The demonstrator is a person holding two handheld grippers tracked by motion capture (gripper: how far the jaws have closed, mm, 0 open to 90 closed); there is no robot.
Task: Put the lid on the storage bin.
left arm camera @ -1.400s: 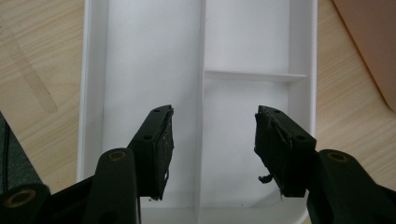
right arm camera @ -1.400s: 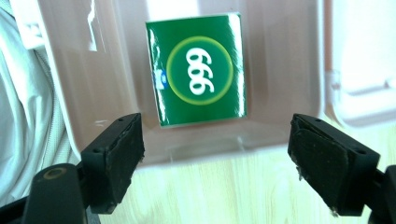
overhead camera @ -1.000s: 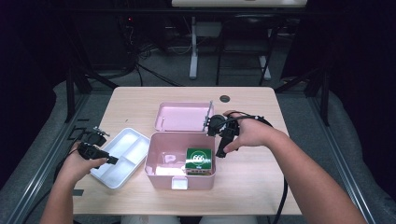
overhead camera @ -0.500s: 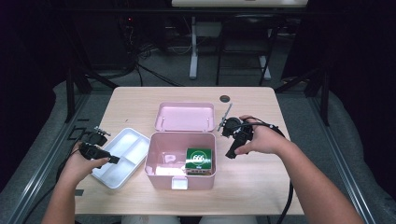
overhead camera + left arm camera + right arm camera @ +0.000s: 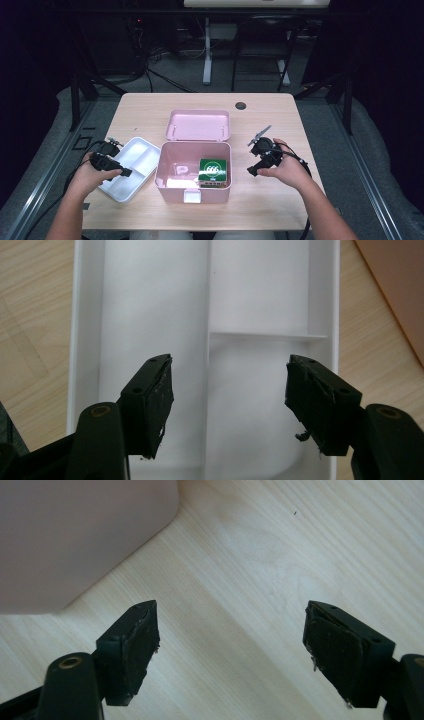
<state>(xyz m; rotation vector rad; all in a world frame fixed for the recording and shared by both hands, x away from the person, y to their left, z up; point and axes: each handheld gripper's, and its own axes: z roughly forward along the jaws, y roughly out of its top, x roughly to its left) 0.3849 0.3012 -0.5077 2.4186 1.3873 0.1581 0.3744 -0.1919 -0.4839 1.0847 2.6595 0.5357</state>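
1. We find a light wooden table (image 5: 150, 115) with an open pink box (image 5: 194, 172) near its front edge. The box's lid (image 5: 198, 125) lies flat just behind it.
2. Inside the box, at its right side, sits a green packet (image 5: 213, 170) with a white label. A pale item lies at the box's left; we cannot tell what it is.
3. A white divided tray (image 5: 131, 167) rests just left of the box, tilted relative to the table edge.
4. The left gripper (image 5: 125, 172) hangs over the tray's near end. In the left gripper view its jaws stand spread wide, nothing between them, above the tray's compartments (image 5: 250, 315).
5. The right gripper (image 5: 251, 171) is over bare table, to the right of the box and apart from it. In the right gripper view its jaws are spread and empty, with a corner of the box (image 5: 75, 535) at upper left.
6. Compared with one second ago, the right gripper has withdrawn from above the box's right rear corner, moving right and toward the person.
7. The left gripper, tray, box, lid and packet have kept their positions.
8. A small dark round fitting (image 5: 241, 106) sits in the table near the far edge.
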